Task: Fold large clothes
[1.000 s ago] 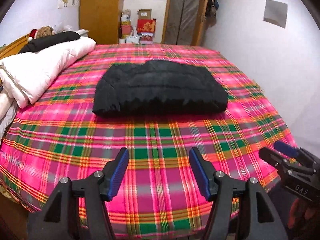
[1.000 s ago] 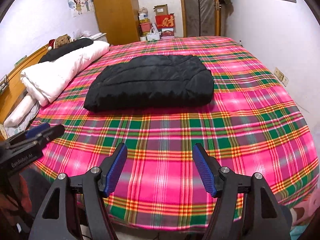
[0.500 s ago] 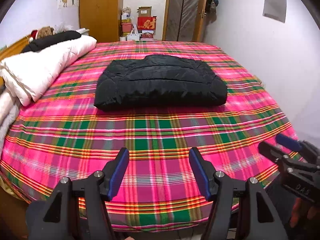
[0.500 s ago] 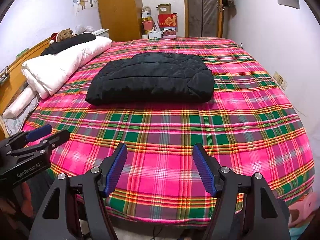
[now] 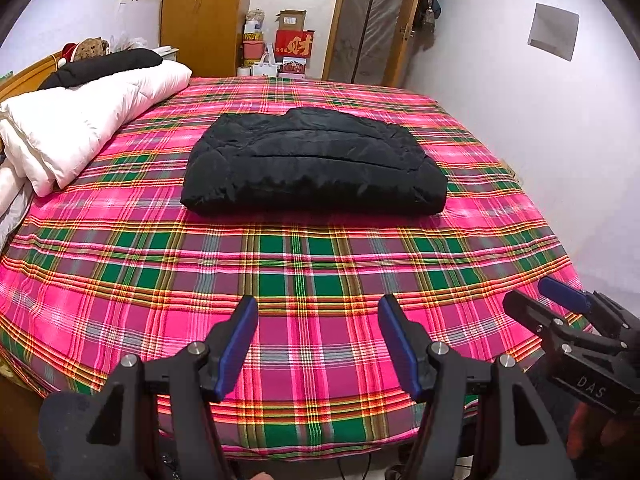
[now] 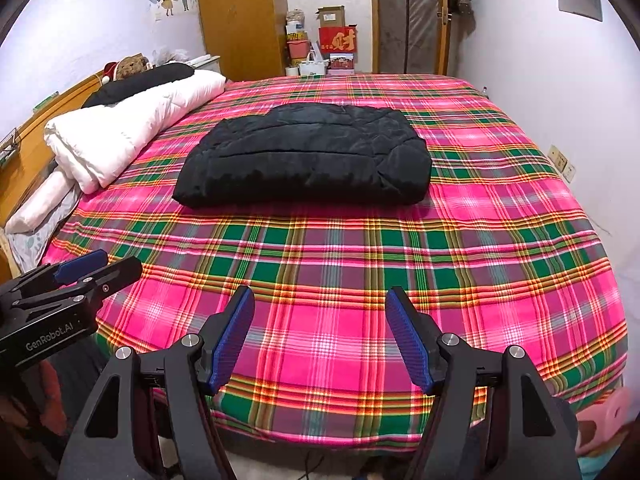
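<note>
Black padded jacket (image 5: 316,164) lies folded mid-bed, long axis crosswise, well beyond my spread, empty left gripper (image 5: 314,344) and right gripper (image 6: 320,338), seemingly equally far.

Both wrist views overlook the bed (image 5: 320,264) from its foot.

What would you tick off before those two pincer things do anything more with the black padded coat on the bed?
1. Left gripper jaws open, nothing between them: ok.
2. Right gripper jaws open, nothing between them: ok.
3. Black coat lies in a compact folded bundle on the plaid bedspread: ok.
4. Coat apart from the white duvet: ok.
5. Bedspread between grippers and coat free of clutter: ok.
6. Underside layers of the fold lie even: cannot tell.
</note>
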